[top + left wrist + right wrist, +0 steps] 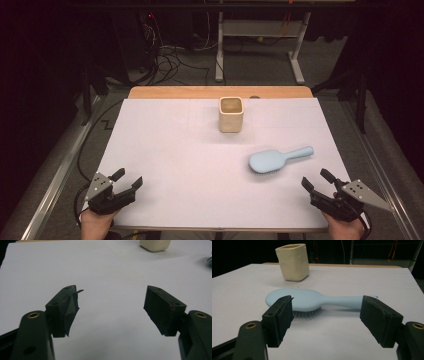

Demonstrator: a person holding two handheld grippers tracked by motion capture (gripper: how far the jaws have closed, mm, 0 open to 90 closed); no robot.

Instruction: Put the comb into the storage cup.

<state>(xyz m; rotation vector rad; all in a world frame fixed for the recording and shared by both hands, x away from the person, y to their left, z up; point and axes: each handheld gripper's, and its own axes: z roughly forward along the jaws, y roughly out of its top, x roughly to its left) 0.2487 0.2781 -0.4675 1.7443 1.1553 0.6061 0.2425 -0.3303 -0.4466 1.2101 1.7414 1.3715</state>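
behind hairbrush (280, 159): cream cup (231, 114) (upright)

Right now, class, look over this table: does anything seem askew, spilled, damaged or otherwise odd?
Little stands out. The cream cup stands upright and the blue hairbrush lies bristles down, with nothing spilled. The one oddity: on the left gripper, the left pad looks frayed, a thin strip curling off its top edge.

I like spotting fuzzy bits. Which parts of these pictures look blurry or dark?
High view: dark room behind the bright white table. Left gripper view: cream square cup blurry at the top edge. Right gripper view: light blue plastic hairbrush fairly sharp, black jaws soft.
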